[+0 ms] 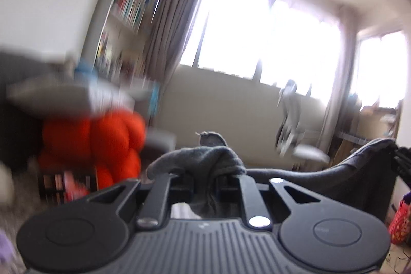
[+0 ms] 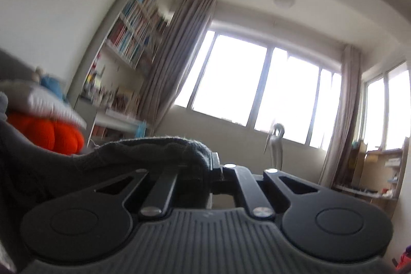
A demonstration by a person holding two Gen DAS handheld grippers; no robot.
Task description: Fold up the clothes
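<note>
Garment [image 1: 334,171] hangs stretched between both claws, long axis sideways: left claw [image 1: 203,171] and right claw [image 2: 205,166] each pinch an end.

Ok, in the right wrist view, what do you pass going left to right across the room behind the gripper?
Orange cushion → bookshelf → left curtain → window → right curtain → cluttered desk.
</note>
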